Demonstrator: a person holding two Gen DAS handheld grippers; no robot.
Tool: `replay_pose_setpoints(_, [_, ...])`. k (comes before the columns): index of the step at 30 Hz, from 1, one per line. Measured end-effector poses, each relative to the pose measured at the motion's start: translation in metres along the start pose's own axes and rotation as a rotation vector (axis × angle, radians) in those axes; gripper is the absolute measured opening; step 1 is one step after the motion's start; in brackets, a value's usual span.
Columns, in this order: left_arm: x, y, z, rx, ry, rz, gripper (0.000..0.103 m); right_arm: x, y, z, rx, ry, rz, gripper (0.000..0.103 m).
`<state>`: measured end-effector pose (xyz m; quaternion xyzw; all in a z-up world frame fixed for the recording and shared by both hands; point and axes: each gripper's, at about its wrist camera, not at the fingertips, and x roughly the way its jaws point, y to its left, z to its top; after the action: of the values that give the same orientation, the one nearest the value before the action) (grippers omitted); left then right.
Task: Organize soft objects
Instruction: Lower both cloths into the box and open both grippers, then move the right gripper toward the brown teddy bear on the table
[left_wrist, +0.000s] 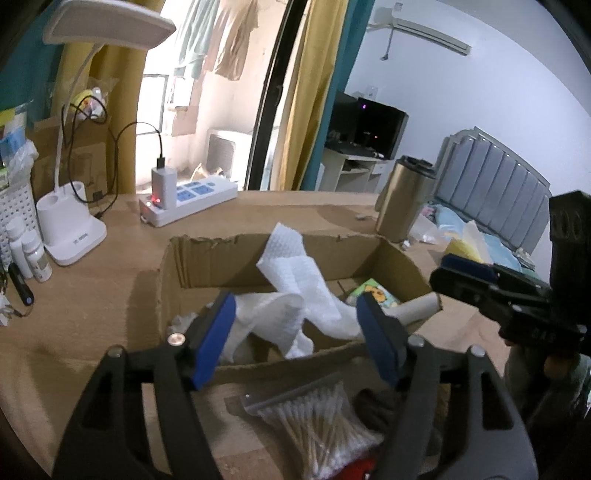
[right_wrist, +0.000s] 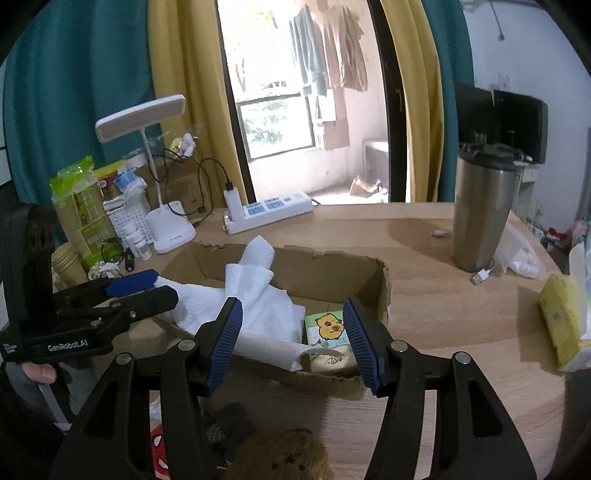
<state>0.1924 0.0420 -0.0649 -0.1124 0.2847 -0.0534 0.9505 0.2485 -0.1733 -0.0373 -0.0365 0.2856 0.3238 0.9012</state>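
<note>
A torn cardboard box sits on the wooden table. In it lie crumpled white paper towels and a tissue pack with a cartoon animal. My left gripper is open and empty, just above the box's near edge. My right gripper is open and empty, over the box's near right corner. Each gripper shows in the other's view: the right one, the left one. A bag of cotton swabs lies in front of the box, and a brown plush object below my right gripper.
A steel tumbler stands at the back right, with a USB plug beside it. A power strip, a white desk lamp, bottles and a basket stand at the back left. A yellow tissue pack lies at the right.
</note>
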Motion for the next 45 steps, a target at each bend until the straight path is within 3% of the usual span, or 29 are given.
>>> replay_pose_setpoints(18, [-0.029,-0.002,-0.011,0.002,-0.013,-0.011,0.073,-0.030,0.001,-0.017,-0.013,-0.019,-0.033,0.061])
replay_pose_setpoints(29, [-0.023,-0.008,-0.031,0.014,0.061,-0.008,0.075,-0.034,0.003,-0.038,-0.016,0.017,-0.039,0.062])
replay_pose_setpoints(34, [-0.018,-0.012,-0.041,0.020,0.100,-0.019,0.077,-0.038,0.007,-0.048,-0.053,0.021,-0.048,0.073])
replay_pose_setpoints(45, [-0.008,-0.023,-0.052,0.033,0.162,-0.030,0.078,-0.033,0.010,-0.069,-0.036,0.069,-0.013,0.074])
